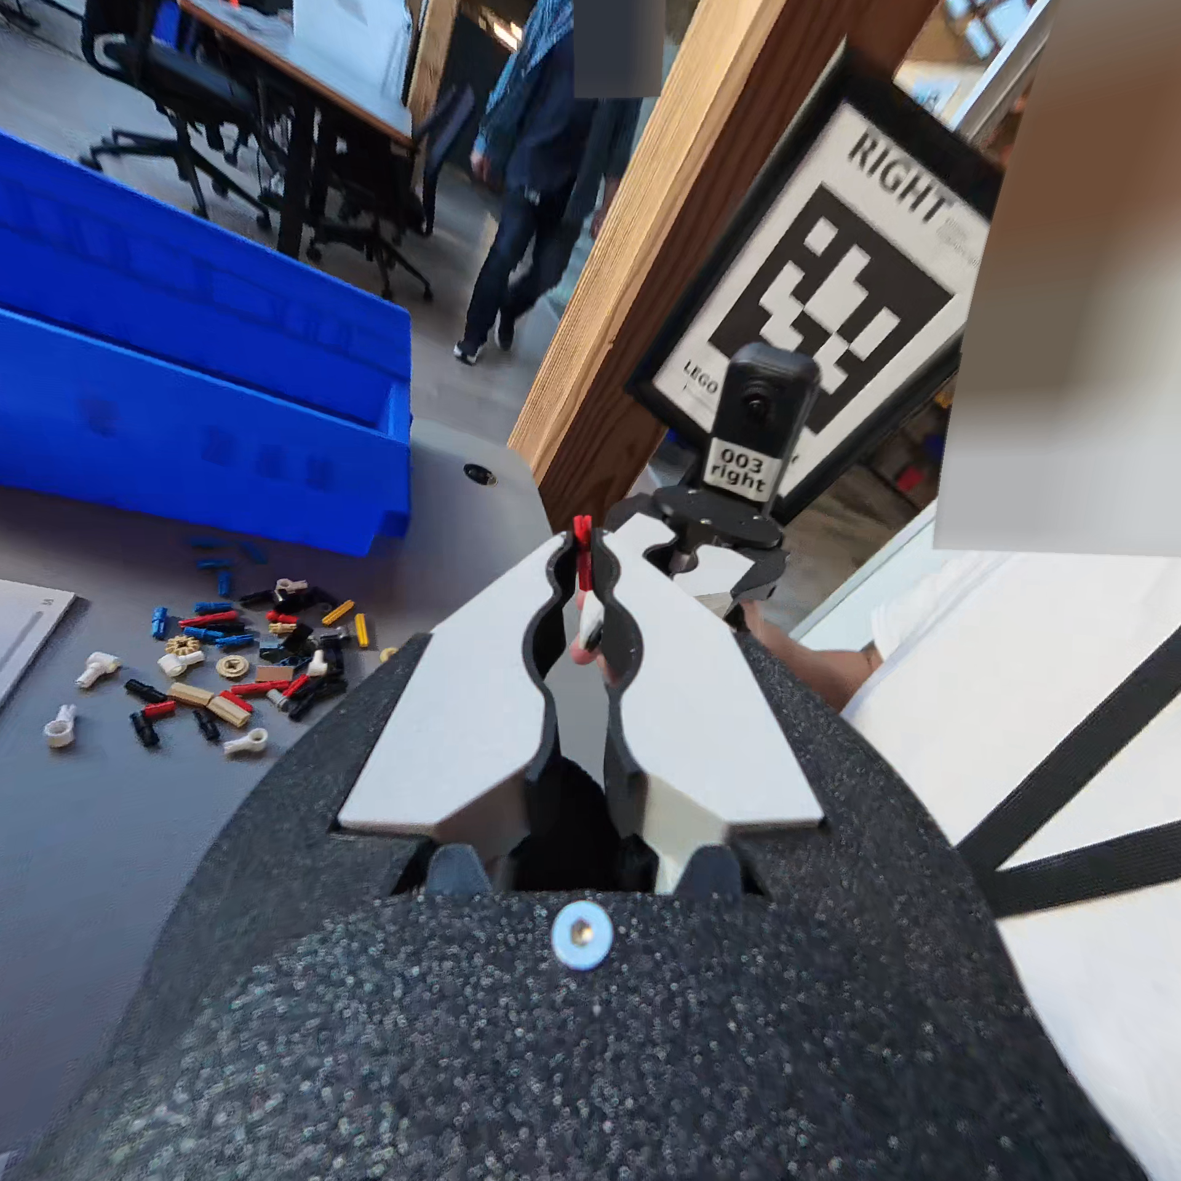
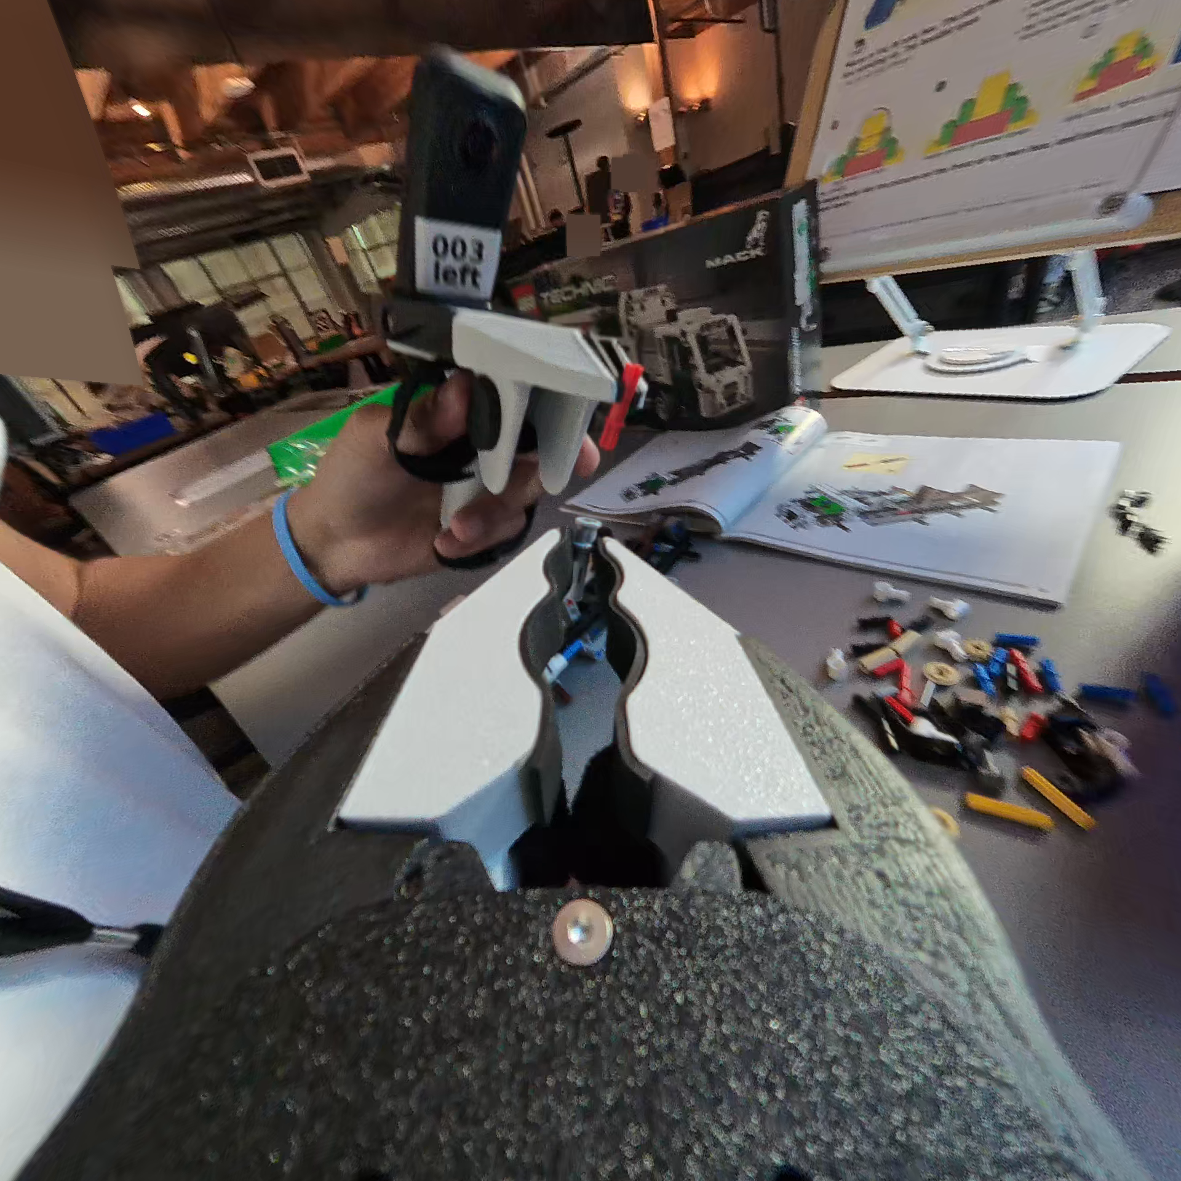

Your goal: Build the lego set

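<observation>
My left gripper (image 1: 583, 543) is shut on a thin red axle piece (image 1: 582, 553), which stands upright between the fingertips, lifted above the table. In the right wrist view the left gripper (image 2: 629, 383) is held in a hand at upper centre, with the red axle (image 2: 621, 409) hanging from its tip. My right gripper (image 2: 583, 543) is shut on a small grey piece (image 2: 585, 533) with a round top. It also shows in the left wrist view (image 1: 696, 562), just beyond the left fingertips. A pile of loose Lego pieces (image 1: 243, 658) lies on the grey table (image 1: 96, 863).
A blue bin (image 1: 192, 383) stands behind the pile, and a wooden post (image 1: 639, 255) rises at the table's far edge. An open instruction booklet (image 2: 895, 498), the dark set box (image 2: 703, 307), a white stand (image 2: 997, 358) and two yellow axles (image 2: 1022, 808) are on the table. A person walks in the background.
</observation>
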Demonstrator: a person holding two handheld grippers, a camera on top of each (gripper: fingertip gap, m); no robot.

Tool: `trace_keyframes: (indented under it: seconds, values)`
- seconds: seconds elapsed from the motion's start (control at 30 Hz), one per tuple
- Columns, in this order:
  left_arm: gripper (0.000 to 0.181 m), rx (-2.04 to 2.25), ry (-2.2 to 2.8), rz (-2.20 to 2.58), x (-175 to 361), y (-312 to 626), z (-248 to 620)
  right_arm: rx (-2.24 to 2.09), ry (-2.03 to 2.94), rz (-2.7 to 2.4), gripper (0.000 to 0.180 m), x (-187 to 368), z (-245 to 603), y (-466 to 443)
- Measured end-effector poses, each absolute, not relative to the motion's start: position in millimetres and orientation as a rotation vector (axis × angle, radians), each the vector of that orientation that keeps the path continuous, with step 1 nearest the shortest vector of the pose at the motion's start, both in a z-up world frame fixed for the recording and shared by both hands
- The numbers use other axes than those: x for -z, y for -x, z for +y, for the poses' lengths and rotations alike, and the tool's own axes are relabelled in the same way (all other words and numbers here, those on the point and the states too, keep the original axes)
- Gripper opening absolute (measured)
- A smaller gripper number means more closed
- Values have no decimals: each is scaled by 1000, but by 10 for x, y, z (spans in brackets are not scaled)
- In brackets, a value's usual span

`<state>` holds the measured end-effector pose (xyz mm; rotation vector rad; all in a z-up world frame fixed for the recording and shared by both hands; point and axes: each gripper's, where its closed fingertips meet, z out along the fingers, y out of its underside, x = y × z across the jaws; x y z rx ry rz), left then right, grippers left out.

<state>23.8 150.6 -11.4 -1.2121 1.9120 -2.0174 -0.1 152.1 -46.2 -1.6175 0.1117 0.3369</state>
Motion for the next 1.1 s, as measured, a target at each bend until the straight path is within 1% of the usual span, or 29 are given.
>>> trace_keyframes:
  seconds: [0.1,0.3,0.63,1.1]
  values:
    - [0,2111,1230,1739,41,-109,1650,-470,1561,91,4,260,1754,135]
    - [0,2203,1234,1568,-3,152,1887,-492,1581,35,5,198,2014,371]
    - [0,2238,1175,1537,-60,388,2041,-550,1575,21,5,168,2140,569]
    - [1,2252,1181,1512,-57,433,2097,-633,1551,20,4,158,2194,633]
